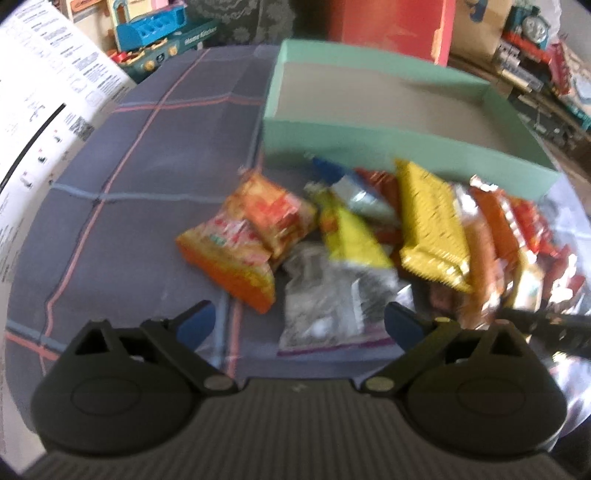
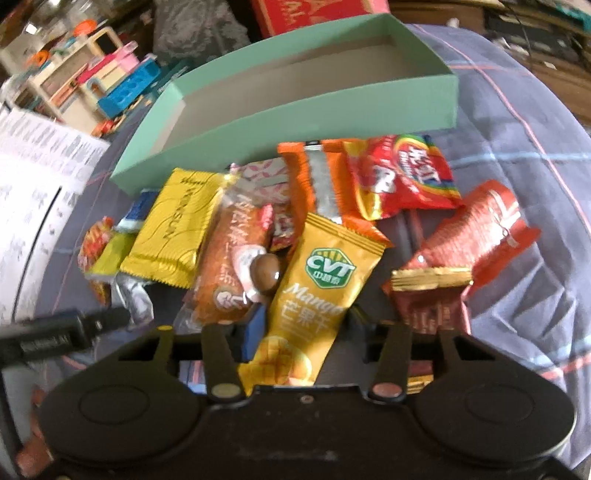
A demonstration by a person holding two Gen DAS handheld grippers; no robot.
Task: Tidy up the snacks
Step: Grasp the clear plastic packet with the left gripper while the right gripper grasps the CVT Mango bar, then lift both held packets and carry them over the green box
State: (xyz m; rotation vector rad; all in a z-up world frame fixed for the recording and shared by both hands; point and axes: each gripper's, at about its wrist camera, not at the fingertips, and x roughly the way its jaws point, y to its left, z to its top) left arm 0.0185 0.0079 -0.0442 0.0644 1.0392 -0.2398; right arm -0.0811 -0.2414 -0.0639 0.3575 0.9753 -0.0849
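Note:
A pile of snack packets lies on a checked cloth in front of an empty mint-green box [image 1: 369, 142] [image 2: 325, 107]. My left gripper [image 1: 299, 321] is open and empty, just short of a clear zip bag [image 1: 332, 302], with an orange packet [image 1: 236, 254] ahead on the left and a yellow packet [image 1: 432, 225] on the right. My right gripper [image 2: 301, 332] is shut on a yellow CVT mango packet [image 2: 317, 291] at the near edge of the pile. A red packet [image 2: 476, 229] and a rainbow candy bag [image 2: 406, 173] lie to its right.
A white printed carton [image 1: 40, 122] stands at the left edge. Toy sets [image 1: 155, 37], a red box [image 1: 391, 26] and cluttered shelves [image 1: 543, 62] stand behind the table. The other gripper's black body [image 2: 62, 332] shows at the left of the right wrist view.

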